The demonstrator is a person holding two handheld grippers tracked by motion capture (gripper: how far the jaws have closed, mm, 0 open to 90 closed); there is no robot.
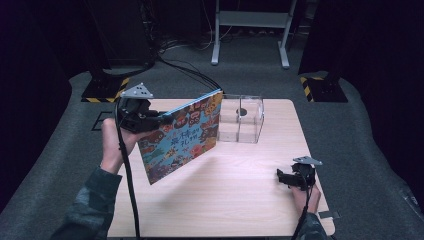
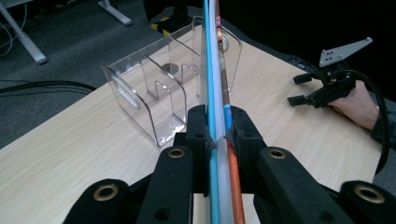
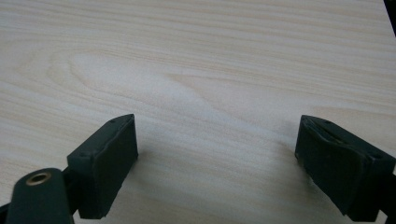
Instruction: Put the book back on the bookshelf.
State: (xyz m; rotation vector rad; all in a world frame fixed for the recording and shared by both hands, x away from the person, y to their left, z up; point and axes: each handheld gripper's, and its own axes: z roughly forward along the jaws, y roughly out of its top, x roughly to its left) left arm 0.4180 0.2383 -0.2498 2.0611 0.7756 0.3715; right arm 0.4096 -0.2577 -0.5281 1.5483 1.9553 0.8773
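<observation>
Left tool (image 1: 161,120) clenched on book (image 1: 182,137), gripping its edge; book lifted off tabletop (image 1: 240,175), tilted, its far corner just beside clear box (image 1: 241,118). Book seen edge-on in left gripper view, cover hidden there. Cover lettering too small to read. Right tool (image 1: 281,177) released, jaws wide apart, nothing between, low over bare tabletop. Left forearm cut off at frame bottom.
</observation>
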